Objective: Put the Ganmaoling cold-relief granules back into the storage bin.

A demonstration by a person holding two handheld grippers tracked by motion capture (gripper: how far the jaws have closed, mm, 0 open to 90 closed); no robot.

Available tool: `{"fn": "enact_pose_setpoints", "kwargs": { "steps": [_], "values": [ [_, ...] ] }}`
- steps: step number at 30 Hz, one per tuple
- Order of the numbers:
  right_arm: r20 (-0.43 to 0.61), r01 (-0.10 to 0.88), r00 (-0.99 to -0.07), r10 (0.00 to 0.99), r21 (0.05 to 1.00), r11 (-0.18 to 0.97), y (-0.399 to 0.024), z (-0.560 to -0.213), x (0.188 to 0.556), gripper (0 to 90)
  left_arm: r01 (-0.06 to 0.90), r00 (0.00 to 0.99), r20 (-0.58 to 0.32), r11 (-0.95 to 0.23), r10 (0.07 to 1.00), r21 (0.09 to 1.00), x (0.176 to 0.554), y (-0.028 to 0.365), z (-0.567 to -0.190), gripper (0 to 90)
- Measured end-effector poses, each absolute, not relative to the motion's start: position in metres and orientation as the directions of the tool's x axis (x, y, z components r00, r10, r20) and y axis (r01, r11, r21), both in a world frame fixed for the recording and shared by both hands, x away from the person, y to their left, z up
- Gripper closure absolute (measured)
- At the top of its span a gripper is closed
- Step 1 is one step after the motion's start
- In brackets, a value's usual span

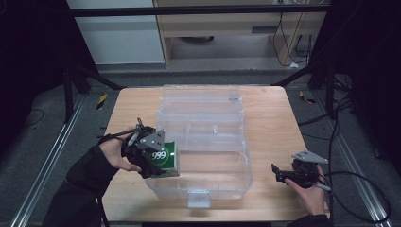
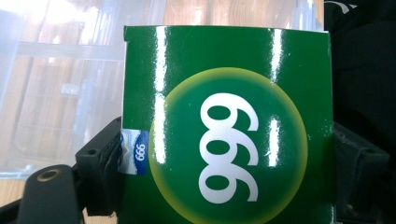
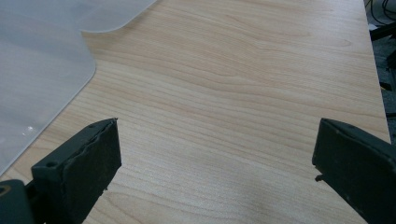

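One glossy green carton (image 2: 224, 130), rectangular and printed with white "999", is sitting clamped between the jaws of the left gripper (image 1: 156, 163) at the near-left wall of one clear plastic bin (image 1: 222, 184). The bin's hinged lid (image 1: 201, 101) is lying open behind it on the wood-grain table (image 1: 274, 123). The right gripper (image 1: 283, 174) is resting beside the bin, jaws apart, gripping nothing.

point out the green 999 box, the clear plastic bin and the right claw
green 999 box (image 2: 233, 140), left gripper view, on its printed front face
clear plastic bin (image 1: 197, 197), high view, on the latch at its near wall
right claw (image 3: 217, 163), right gripper view, midway between its open jaws
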State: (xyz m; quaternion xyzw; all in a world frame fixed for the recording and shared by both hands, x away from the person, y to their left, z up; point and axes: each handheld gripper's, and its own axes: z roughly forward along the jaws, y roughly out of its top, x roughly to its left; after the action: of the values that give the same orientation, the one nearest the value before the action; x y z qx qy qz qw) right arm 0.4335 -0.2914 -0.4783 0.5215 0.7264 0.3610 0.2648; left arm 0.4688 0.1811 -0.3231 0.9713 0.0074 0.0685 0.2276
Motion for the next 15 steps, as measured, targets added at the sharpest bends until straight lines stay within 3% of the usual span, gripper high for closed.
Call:
{"fn": "enact_pose_setpoints", "kwargs": {
  "steps": [15],
  "values": [
    [-0.018,0.566,-0.319,0.948,0.799,0.206,-0.291,-0.479,0.434,1.7,-0.006,0.994,0.103,-0.901,0.043,0.433,0.472,0.181,-0.346,15.0]
  ]
}}
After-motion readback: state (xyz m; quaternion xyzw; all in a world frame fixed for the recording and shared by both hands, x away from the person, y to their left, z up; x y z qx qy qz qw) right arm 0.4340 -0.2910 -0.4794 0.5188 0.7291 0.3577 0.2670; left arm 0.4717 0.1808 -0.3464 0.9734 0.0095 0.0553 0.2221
